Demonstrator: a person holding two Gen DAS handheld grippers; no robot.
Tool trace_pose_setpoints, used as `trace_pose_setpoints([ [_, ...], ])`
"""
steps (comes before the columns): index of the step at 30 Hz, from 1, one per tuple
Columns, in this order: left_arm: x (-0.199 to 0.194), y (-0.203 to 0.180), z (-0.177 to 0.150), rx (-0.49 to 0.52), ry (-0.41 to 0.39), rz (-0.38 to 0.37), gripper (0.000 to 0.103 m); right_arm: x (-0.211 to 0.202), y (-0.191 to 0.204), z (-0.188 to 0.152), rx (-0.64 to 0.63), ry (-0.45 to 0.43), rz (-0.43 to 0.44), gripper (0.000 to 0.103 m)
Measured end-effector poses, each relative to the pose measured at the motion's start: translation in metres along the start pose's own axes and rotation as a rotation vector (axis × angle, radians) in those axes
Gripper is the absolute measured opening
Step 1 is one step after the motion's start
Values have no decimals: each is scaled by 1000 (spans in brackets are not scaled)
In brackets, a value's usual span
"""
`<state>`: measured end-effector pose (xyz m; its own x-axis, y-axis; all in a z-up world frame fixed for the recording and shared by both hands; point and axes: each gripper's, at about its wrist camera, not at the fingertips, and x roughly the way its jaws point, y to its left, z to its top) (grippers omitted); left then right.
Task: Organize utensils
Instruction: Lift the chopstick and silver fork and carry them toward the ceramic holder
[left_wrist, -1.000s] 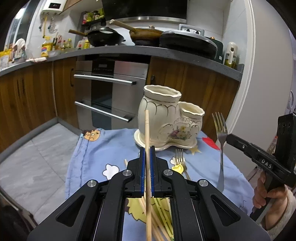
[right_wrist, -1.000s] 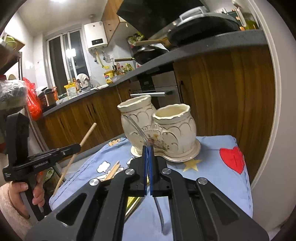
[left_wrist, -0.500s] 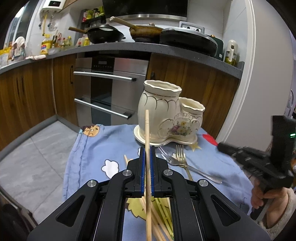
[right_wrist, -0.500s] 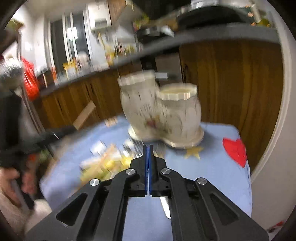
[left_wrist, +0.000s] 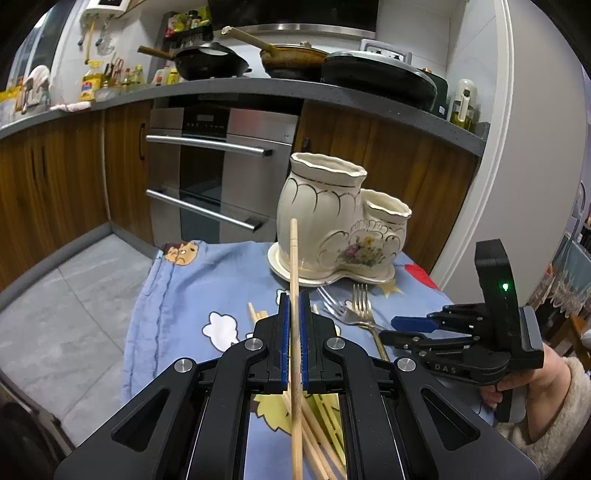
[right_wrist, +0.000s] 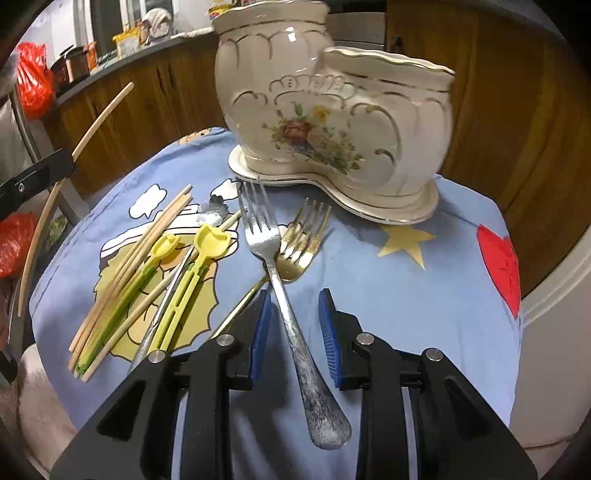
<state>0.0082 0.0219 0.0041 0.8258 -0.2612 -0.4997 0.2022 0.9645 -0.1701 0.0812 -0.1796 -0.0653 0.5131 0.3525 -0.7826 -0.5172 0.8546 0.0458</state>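
Right wrist view shows your right tool now open, the silver fork dropped back onto the bench outside the ceramic holder, while your left tool stays clamped on a chopstick.

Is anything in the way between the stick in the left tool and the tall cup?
Nothing visible. The chopstick, clamped in the left tool, points up toward the holder, with only bare tablecloth between them.

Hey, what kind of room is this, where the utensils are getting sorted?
Most likely a home kitchen: a built-in oven sits under a counter holding pans, with wooden cabinets alongside, and oil bottles line the back.
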Motion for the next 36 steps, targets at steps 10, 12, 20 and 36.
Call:
trace_pose_setpoints([
  [10, 1, 5, 2, -17, -15, -12, 5, -23, -4, -4, -9, -69, 104, 5],
  [12, 0, 6, 3, -22, -28, -16, 5, -34, -4, -5, -10, -103, 123, 5],
  [20, -14, 7, 27, -40, -173, -69, 5, -89, -8, 4, 4, -383, 203, 5],
  [36, 59, -34, 163, -4, -429, -86, 5, -69, -89, 114, 341, -712, 241, 6],
])
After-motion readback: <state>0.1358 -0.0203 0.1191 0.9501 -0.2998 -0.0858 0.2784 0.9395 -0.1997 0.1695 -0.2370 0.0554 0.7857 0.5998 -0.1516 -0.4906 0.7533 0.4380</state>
